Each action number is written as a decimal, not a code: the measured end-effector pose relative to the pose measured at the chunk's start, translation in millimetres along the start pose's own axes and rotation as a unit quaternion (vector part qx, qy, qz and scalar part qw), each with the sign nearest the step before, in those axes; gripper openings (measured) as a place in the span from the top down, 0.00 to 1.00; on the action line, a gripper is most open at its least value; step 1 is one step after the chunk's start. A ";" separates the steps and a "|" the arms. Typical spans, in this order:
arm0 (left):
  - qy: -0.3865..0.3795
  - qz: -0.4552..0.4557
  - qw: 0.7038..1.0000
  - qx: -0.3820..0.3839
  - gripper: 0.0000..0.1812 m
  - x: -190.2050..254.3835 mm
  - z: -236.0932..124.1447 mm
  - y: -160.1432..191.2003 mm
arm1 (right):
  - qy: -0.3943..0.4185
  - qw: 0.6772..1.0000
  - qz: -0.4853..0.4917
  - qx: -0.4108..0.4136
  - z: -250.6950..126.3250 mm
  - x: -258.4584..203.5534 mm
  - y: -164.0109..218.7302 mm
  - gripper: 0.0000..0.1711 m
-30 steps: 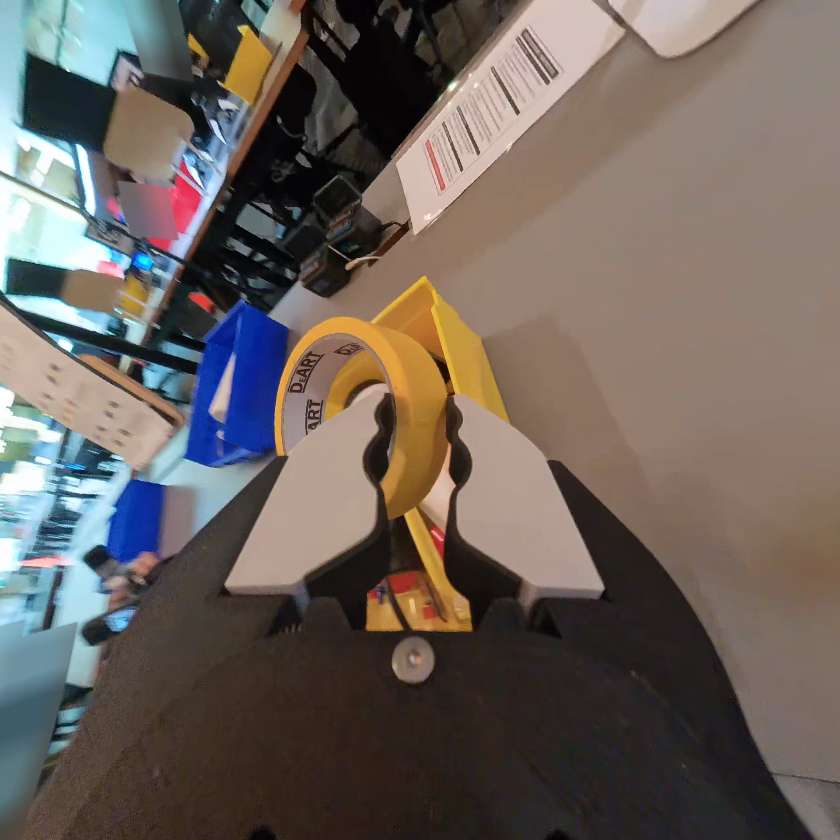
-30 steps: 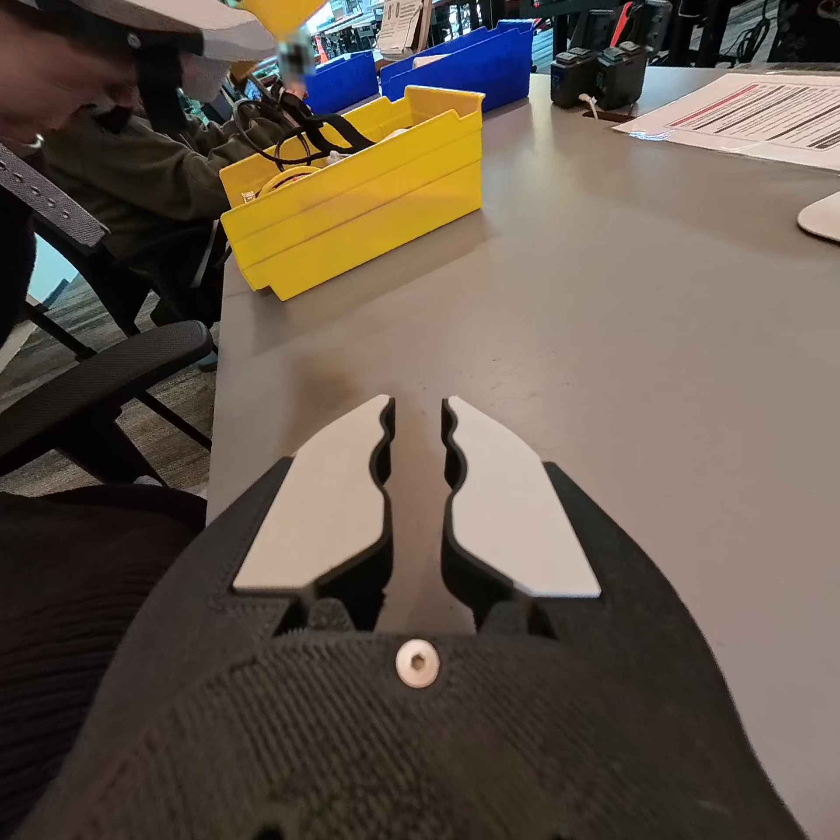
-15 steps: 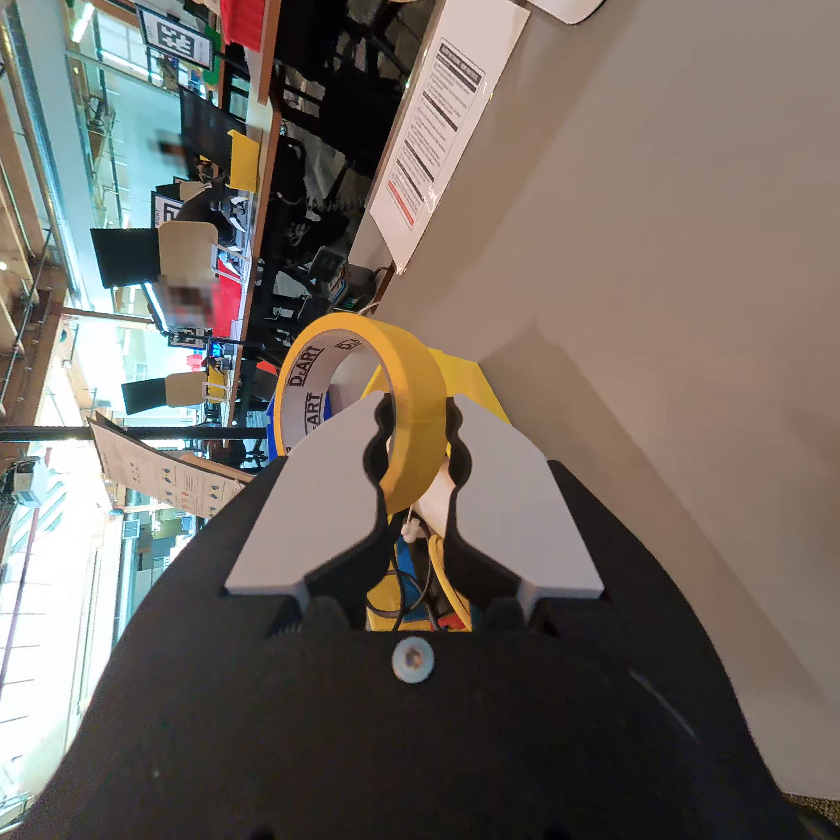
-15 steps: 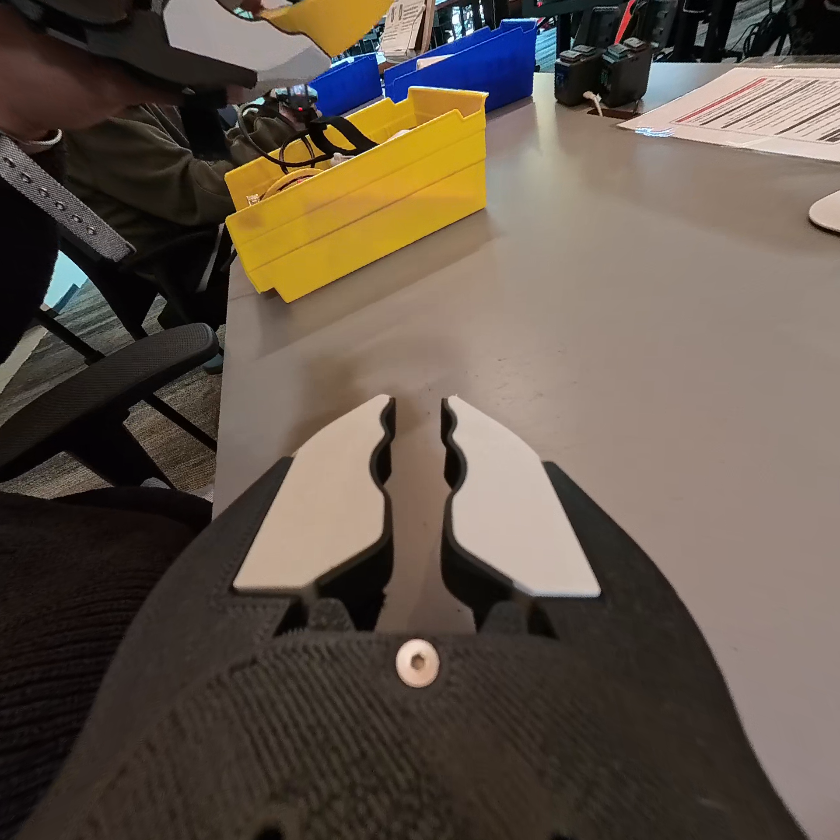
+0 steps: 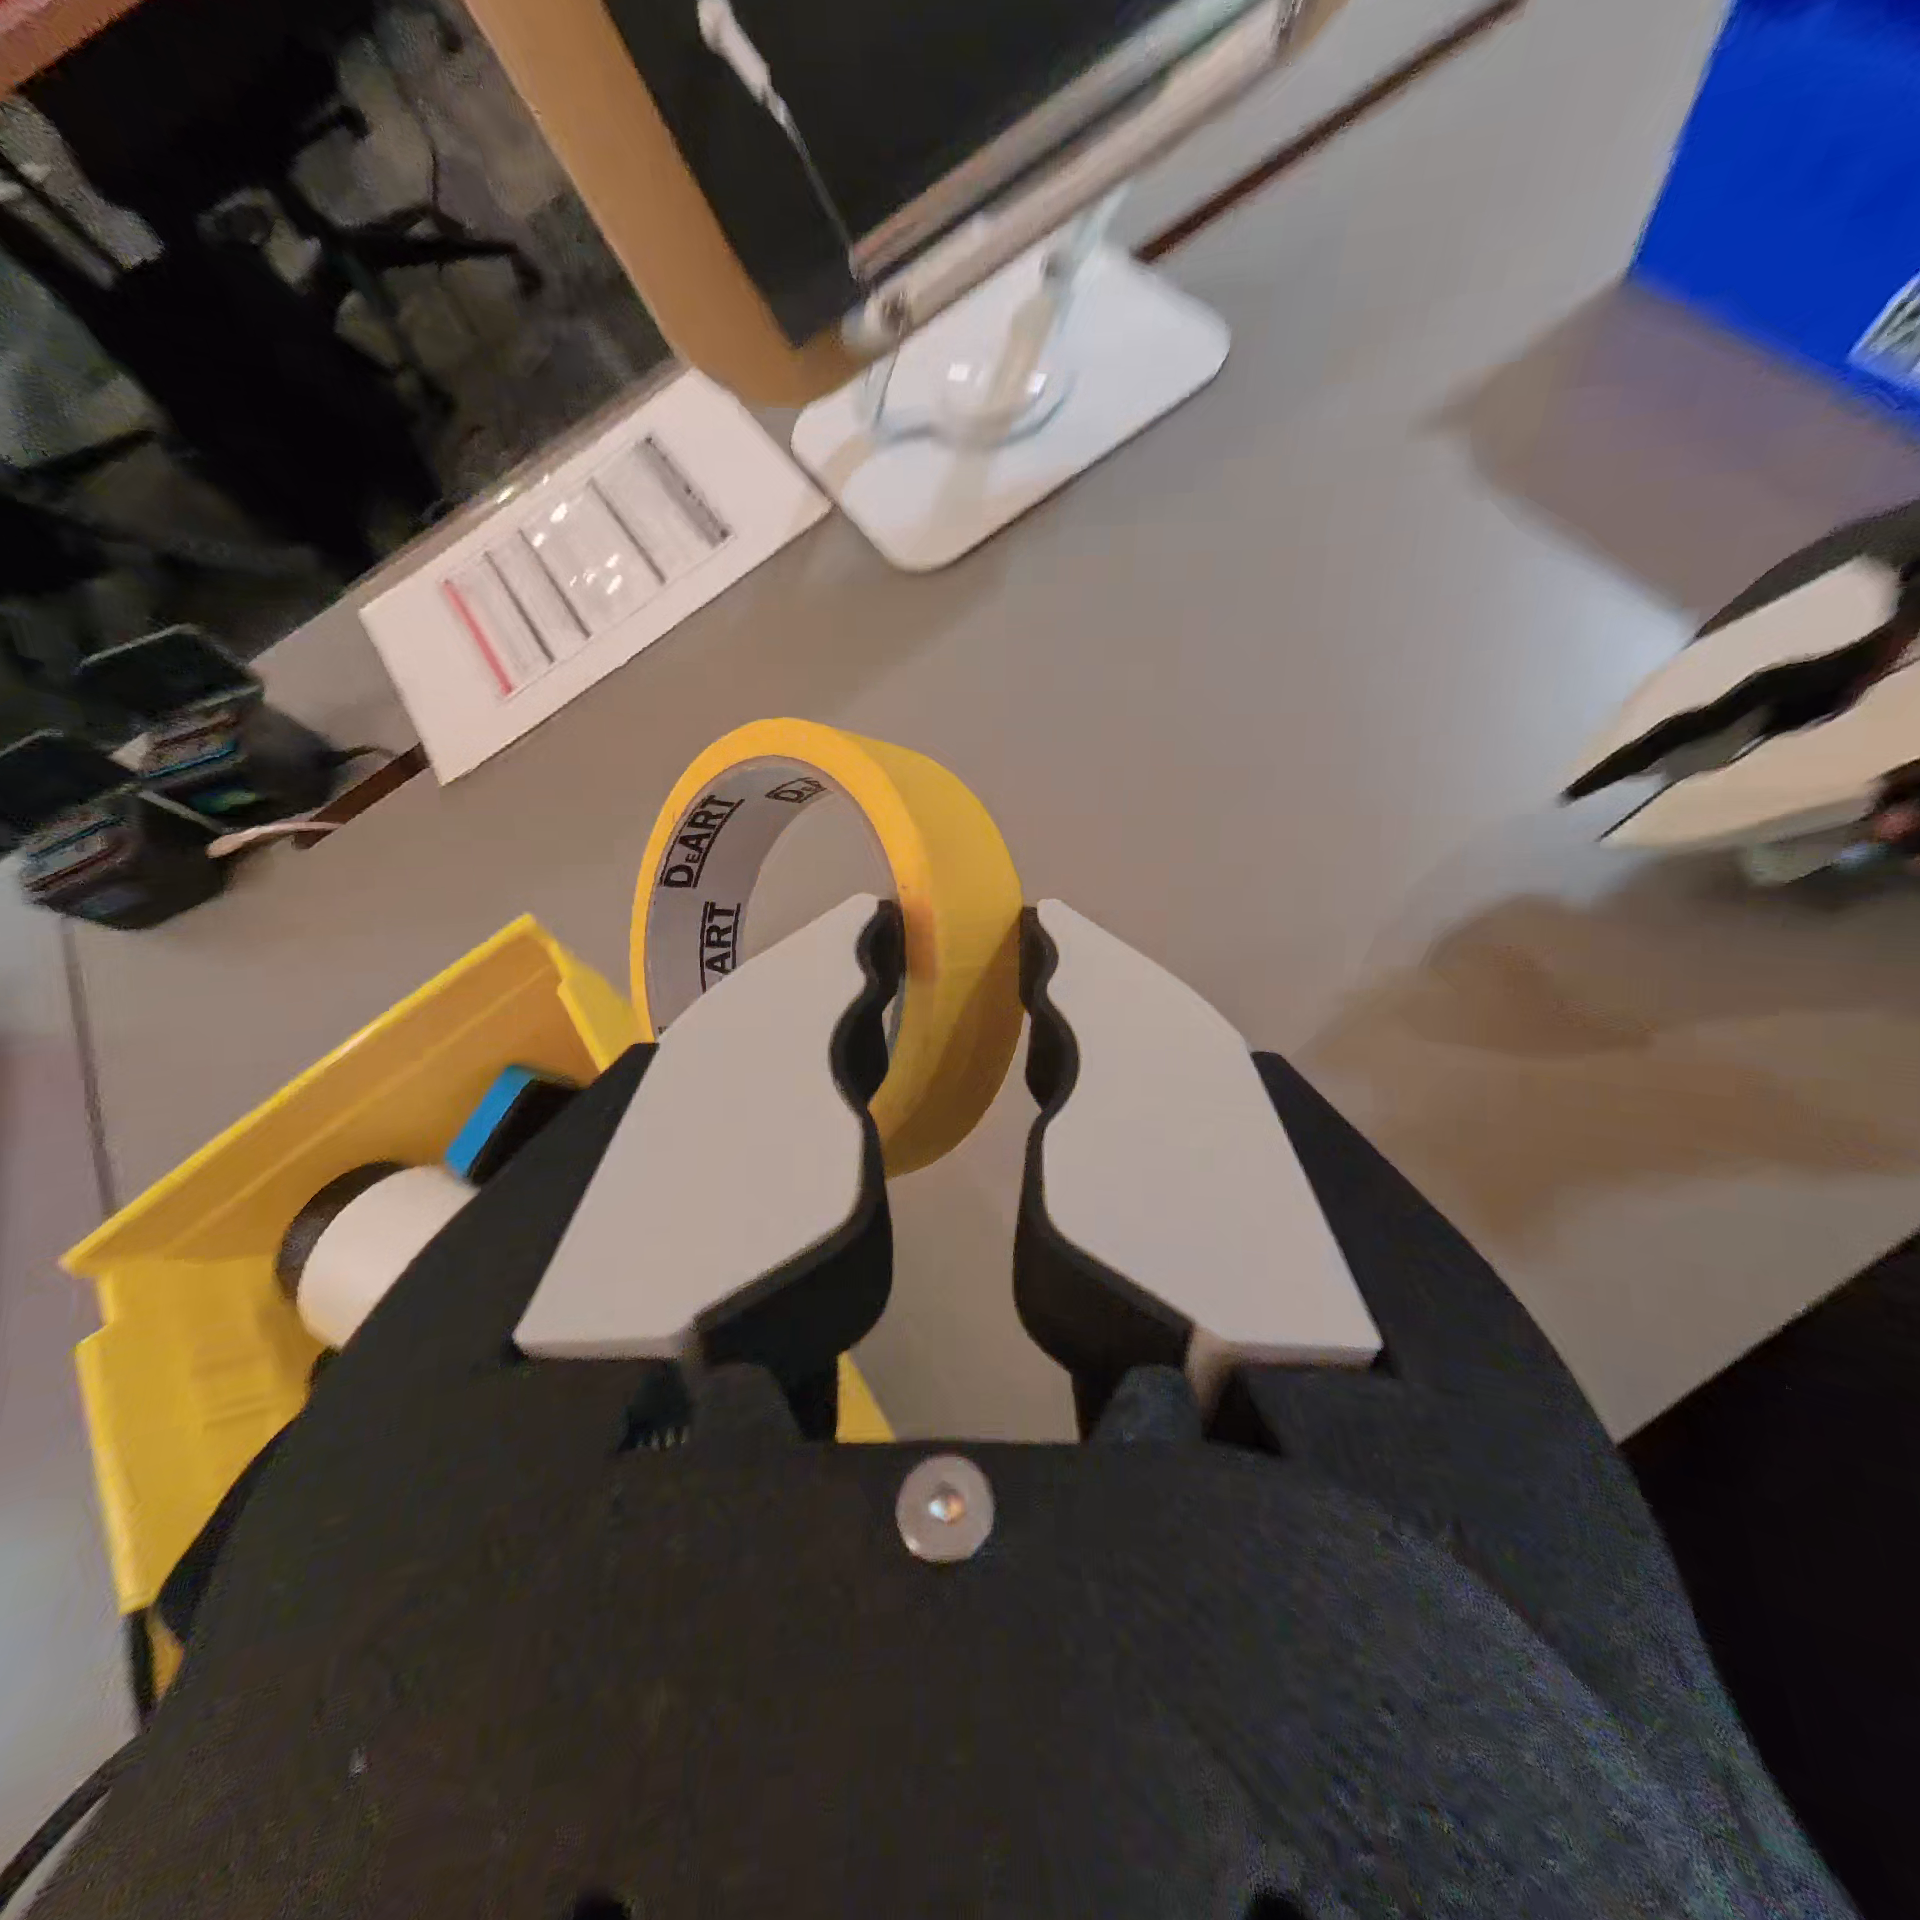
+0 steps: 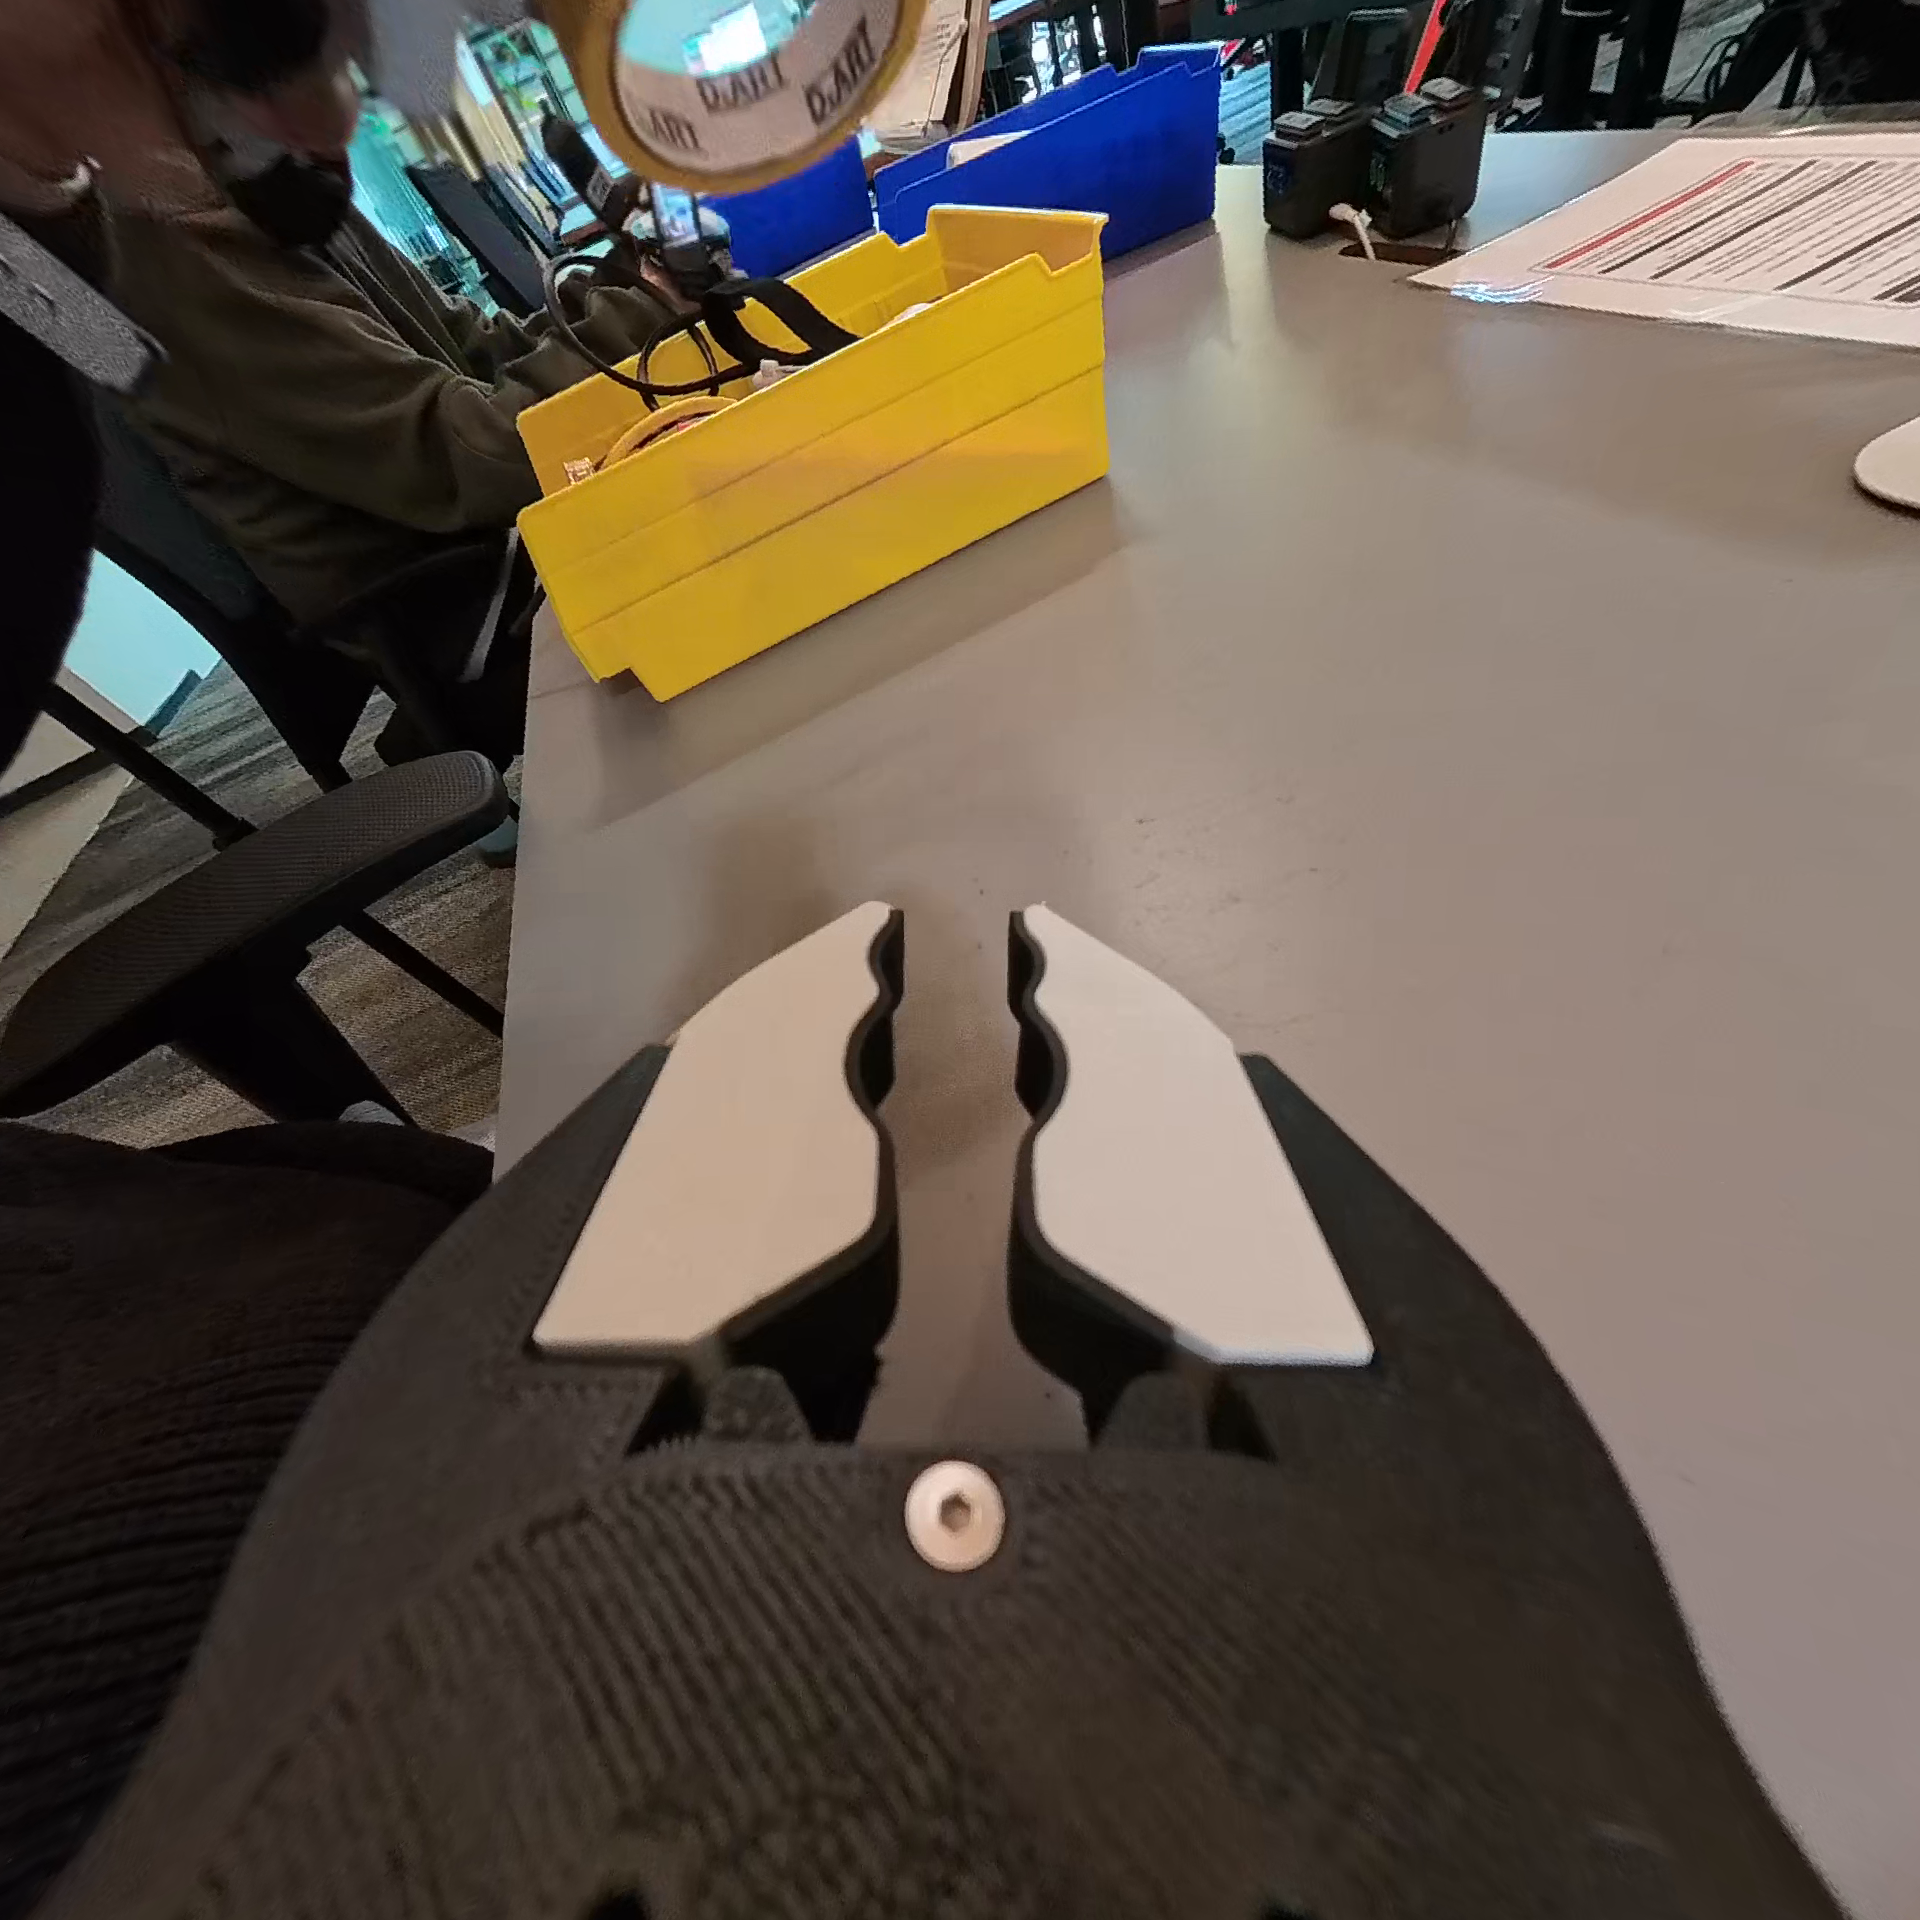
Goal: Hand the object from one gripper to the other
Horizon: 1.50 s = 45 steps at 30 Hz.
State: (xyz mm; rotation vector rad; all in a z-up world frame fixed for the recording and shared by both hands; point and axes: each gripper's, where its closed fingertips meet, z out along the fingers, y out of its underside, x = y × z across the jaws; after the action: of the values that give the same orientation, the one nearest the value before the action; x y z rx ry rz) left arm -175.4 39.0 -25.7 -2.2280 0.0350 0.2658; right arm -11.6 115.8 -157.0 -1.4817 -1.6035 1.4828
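Gripped by its band in mid-air, the yellow tape roll (image 5: 831,935) is being held in the left gripper (image 5: 956,925), one finger inside the ring and one outside, above the grey table (image 5: 1299,727). It is judged to be light and fairly stiff, its cardboard core resisting a squeeze, though the smooth outer wrap could be slipping under a weak pinch. The free far arc of the ring is being left exposed, and that is judged the best place for a second grasp, again across the band. The right gripper (image 6: 956,925) is being kept empty, its jaws narrowly parted, low over the table; the roll is being seen from it high at the upper left (image 6: 727,94), well apart.

Just left of the roll and below it, a yellow bin (image 5: 312,1195) is being shown with a white roll (image 5: 364,1247) and a blue piece (image 5: 488,1122) inside; black cables (image 6: 727,322) are also being glimpsed in it. Farther off, blue bins (image 6: 1039,166) are standing, their contents barely visible.
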 end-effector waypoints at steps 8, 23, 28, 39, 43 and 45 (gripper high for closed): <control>0.054 -0.018 0.998 0.021 0.88 12.8 -21.9 -22.4 | 0.000 1.000 0.007 0.000 0.0 2.1 0.3 0.89; 0.022 -0.054 0.997 0.053 0.88 -6.3 -40.1 -15.8 | 0.000 1.000 0.003 0.003 -1.5 1.3 -1.3 0.89; 0.025 -0.074 0.995 0.060 0.88 -8.6 -44.9 -11.4 | 0.000 1.000 0.006 0.002 -1.0 2.0 -0.4 0.89; 0.009 0.002 1.000 0.001 0.87 6.6 -32.1 3.0 | 0.000 1.000 0.004 0.001 -0.7 1.0 -0.3 0.89; 0.025 -0.029 0.999 0.030 0.87 8.8 -31.5 -2.9 | 0.003 1.000 0.000 0.003 -1.8 1.4 -1.6 0.89; 0.030 -0.031 0.998 0.035 0.87 13.2 -29.1 -3.5 | 0.000 1.000 0.004 0.002 -1.2 1.4 -0.7 0.89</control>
State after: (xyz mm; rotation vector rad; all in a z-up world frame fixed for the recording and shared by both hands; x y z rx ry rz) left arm -156.9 19.4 -8.2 -2.1631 0.0070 0.1604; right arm -11.1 117.7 -156.4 -1.4890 -1.5959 1.4891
